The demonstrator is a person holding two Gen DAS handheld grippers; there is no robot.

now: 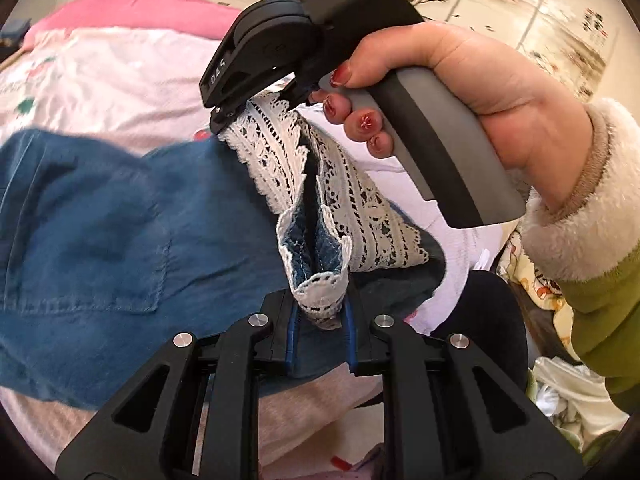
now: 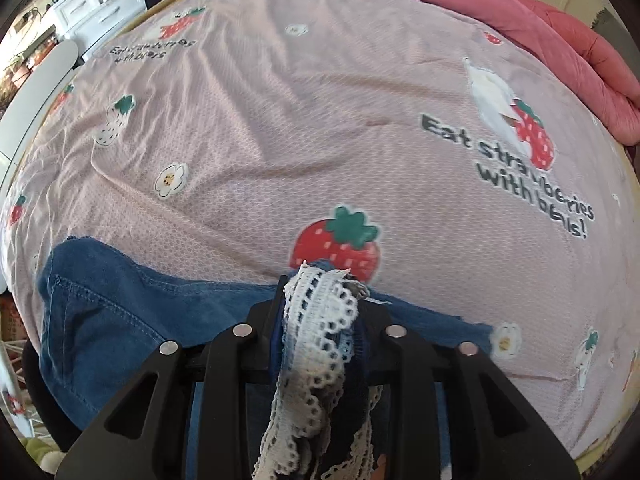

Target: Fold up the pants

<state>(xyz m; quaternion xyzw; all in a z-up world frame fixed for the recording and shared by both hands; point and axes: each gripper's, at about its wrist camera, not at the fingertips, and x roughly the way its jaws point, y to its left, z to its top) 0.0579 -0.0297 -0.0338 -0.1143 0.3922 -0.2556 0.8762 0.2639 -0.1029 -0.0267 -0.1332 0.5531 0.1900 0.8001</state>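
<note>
— So, how do the jaws stand at this moment?

— Both are closed on cloth; the left gripper (image 1: 320, 312) pinches one lace hem (image 1: 320, 292) between its blue pads, and the right gripper (image 2: 320, 312) pinches the other lace hem (image 2: 320, 320), which runs back between its fingers toward the camera; in the left view the right gripper (image 1: 248, 116) shows from outside, the right hand (image 1: 460, 92) around its grey handle.

— And the pants themselves?

— The pants (image 1: 100, 220) are blue denim with a stitched pocket; the two leg ends are lifted in the jaws, the rest lies on the pink bedsheet (image 2: 300, 120) with strawberries; a pink blanket (image 2: 560, 32) is at the far edge.

— Which step is it, in your opinion?

— I judge it the lengthwise fold by the leg ends, only begun; the hems are near each other but not yet laid down.

— What does the next move ask?

— Probably to carry both hems together toward the waist, keeping the cloth tight and level; the lace is thin, so it may slip; releasing should wait until the hems rest flat.
</note>
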